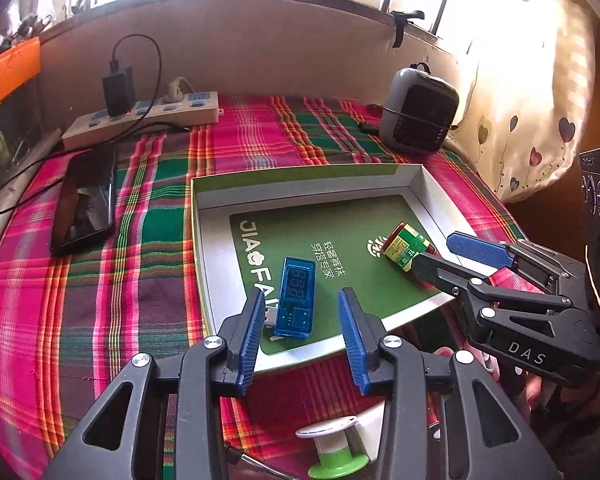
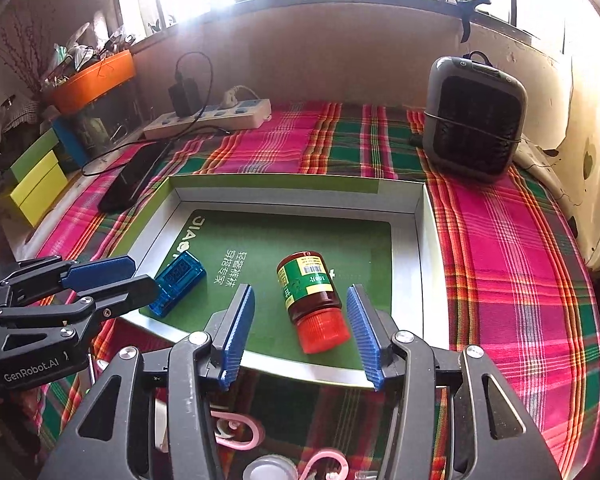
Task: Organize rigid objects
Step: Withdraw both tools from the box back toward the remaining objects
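Observation:
A shallow white box point(image 1: 204, 240) with a green printed bottom lies on the plaid cloth; it also shows in the right wrist view point(image 2: 420, 248). In it lies a blue USB meter point(image 1: 295, 296), also seen in the right wrist view point(image 2: 176, 282), and a red-capped bottle with a green label point(image 2: 312, 300), seen in the left wrist view too point(image 1: 406, 249). My left gripper point(image 1: 300, 332) is open, its fingers either side of the meter's near end. My right gripper point(image 2: 300, 328) is open around the bottle's cap end without touching it.
A black phone point(image 1: 86, 204) lies left of the box, on a cable from a power strip point(image 1: 148, 118). A grey heater point(image 2: 476, 116) stands at the back right. A green-and-white spool point(image 1: 334, 448) and pink hooks point(image 2: 236, 436) lie near the front edge. Yellow-green boxes point(image 2: 40, 184) sit far left.

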A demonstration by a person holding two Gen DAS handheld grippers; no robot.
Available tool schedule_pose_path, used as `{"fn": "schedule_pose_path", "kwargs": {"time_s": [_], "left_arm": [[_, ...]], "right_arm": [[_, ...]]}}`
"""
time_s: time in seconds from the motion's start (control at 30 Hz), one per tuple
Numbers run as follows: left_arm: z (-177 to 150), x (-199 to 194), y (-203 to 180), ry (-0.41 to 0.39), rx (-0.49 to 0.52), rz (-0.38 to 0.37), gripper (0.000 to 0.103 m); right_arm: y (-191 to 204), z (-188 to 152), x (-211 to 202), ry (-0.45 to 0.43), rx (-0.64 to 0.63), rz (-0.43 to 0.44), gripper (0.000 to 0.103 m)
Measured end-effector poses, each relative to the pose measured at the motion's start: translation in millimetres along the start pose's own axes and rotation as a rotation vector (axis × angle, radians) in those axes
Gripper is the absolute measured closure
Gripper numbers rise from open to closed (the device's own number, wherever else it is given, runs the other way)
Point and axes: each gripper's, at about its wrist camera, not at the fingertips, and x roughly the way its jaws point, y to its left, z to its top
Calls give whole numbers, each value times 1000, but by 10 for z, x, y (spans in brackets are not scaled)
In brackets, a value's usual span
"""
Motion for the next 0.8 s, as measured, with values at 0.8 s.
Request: {"fn": "schedule_pose_path", "kwargs": {"time_s": [0.8], "left_arm": [[-597, -545, 200, -45, -118, -2, 63]], "right_arm": [[305, -662, -573, -18, -31, 70, 45]]}}
